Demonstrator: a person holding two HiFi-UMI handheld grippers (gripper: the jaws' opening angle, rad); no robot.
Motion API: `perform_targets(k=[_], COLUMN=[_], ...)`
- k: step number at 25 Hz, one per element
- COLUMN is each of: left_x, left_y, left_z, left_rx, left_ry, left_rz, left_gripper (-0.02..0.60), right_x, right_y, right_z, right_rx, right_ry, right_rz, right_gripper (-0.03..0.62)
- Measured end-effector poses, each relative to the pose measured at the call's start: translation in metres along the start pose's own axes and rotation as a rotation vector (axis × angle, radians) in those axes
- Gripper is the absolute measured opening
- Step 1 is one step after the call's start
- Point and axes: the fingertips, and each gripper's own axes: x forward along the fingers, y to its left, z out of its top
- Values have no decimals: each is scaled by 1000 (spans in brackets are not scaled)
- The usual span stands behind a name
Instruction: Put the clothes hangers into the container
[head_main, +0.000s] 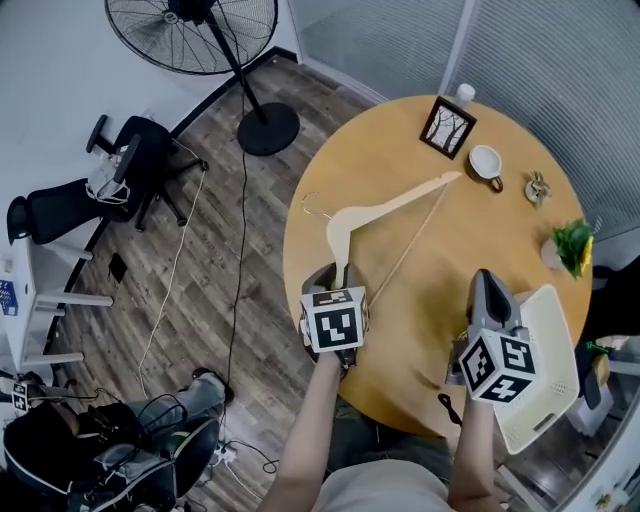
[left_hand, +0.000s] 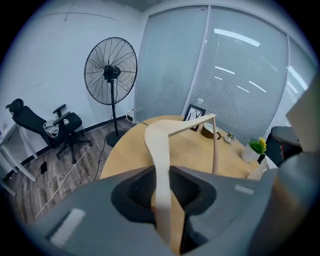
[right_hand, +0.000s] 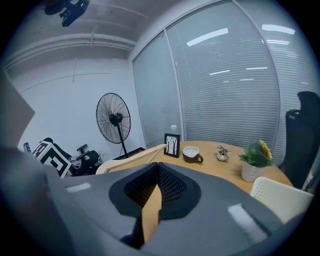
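The jaws of the left gripper (head_main: 340, 276) (left_hand: 161, 172) are closed tight on one arm of the wooden hanger (head_main: 385, 212) (left_hand: 157, 140). The rest of the hanger sticks out away from the jaws, over the round wooden surface (head_main: 420, 310). Its thin bar runs along the right side of it. Its small metal hook (head_main: 314, 205) points off to the left, near the edge of the surface. I cannot tell if the hanger touches the surface.

The jaws of the right gripper (head_main: 483, 290) (right_hand: 157, 172) are pressed together at the tips with nothing in them. This gripper is over the surface, well apart from the hanger.

The white container (head_main: 548, 365) (right_hand: 280, 197) with little holes is just beside the right gripper, at the near right edge of the surface. The hanger is not in it.

At the far side of the surface there is a picture frame (head_main: 447, 126), a cup (head_main: 486, 162) and a small plant (head_main: 572, 245). On the floor past the surface stand a big fan (head_main: 200, 30) and a black chair (head_main: 140, 150).
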Motion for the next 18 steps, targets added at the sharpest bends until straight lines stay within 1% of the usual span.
perform_targets(k=[7, 12, 18], left_x=[-23, -37, -56], left_y=[-27, -49, -79], left_z=[36, 56, 73], left_rx=[53, 68, 132], left_ry=[-74, -117, -165], left_rz=[-48, -98, -143], left_gripper=[94, 94, 94], right_x=[-15, -27, -44], right_y=[-3, -7, -17], right_z=[13, 20, 27], right_rx=[6, 18, 35], right_ry=[-35, -63, -92], right_rz=[-13, -24, -44], right_gripper=[25, 26, 25])
